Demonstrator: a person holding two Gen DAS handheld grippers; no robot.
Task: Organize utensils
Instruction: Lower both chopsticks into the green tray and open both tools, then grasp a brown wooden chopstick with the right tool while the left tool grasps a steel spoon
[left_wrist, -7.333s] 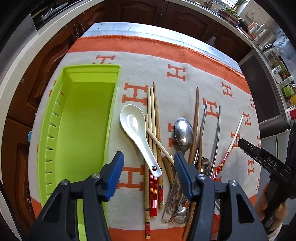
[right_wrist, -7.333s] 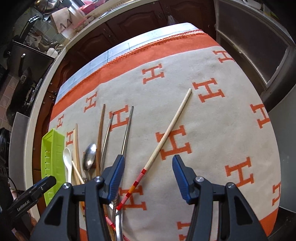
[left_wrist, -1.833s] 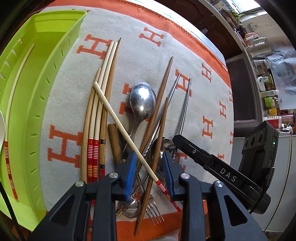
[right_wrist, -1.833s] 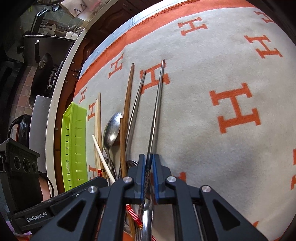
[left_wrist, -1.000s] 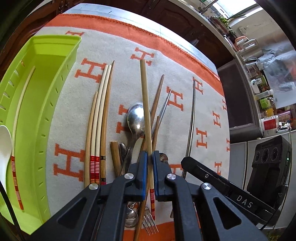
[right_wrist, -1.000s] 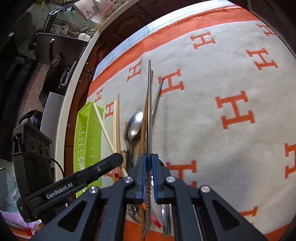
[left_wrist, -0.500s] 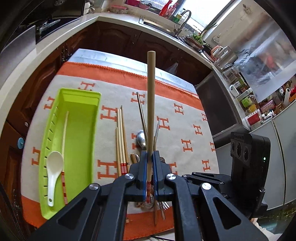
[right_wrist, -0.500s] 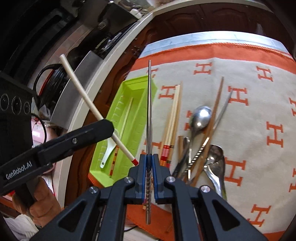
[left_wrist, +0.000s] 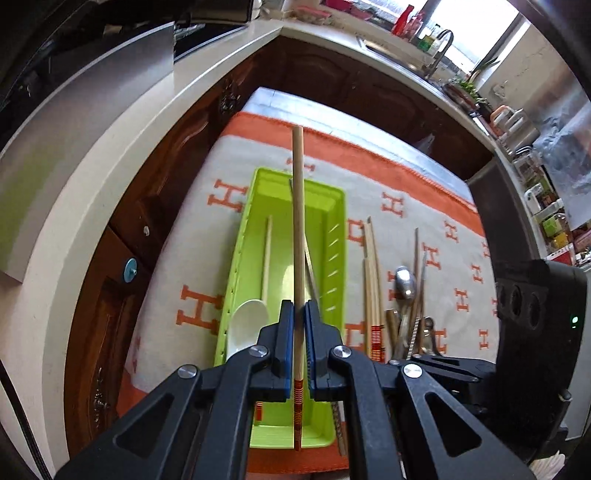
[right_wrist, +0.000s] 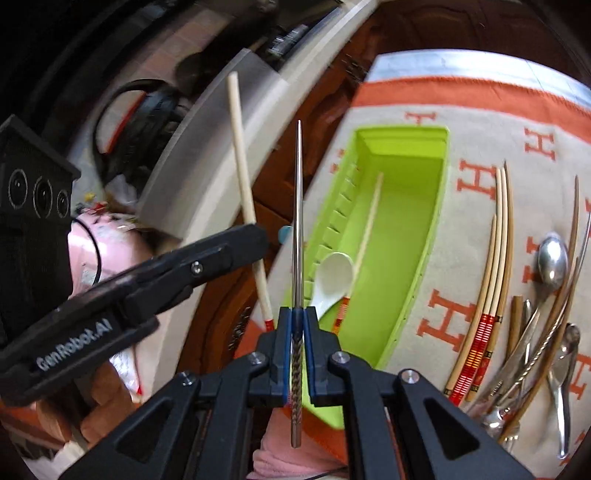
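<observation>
Both grippers have swung over from the pile of cutlery toward the green tray (left_wrist: 334, 236) since half a second ago, each carrying its stick along. On the left, the left gripper (left_wrist: 299, 343) has its jaws closed tight on a pale wooden chopstick (left_wrist: 298, 229) with red bands near its butt, and that stick now hangs lengthwise above the tray. Down in the tray lie a white spoon (left_wrist: 246, 325) and another banded chopstick (left_wrist: 266, 254), side by side along the left wall. Next over, the right gripper (right_wrist: 296, 343) is clamped on a metal chopstick (right_wrist: 297, 221), its twisted end between the blue pads, its point aimed past the tray's near left corner. To the right of the tray, on the orange-lettered cloth (left_wrist: 461, 243), three wooden chopsticks (right_wrist: 491, 273) lie together, then a jumble of a steel spoon (right_wrist: 552, 264), dark chopsticks and other cutlery, overlapping so that I cannot sort them apart.
</observation>
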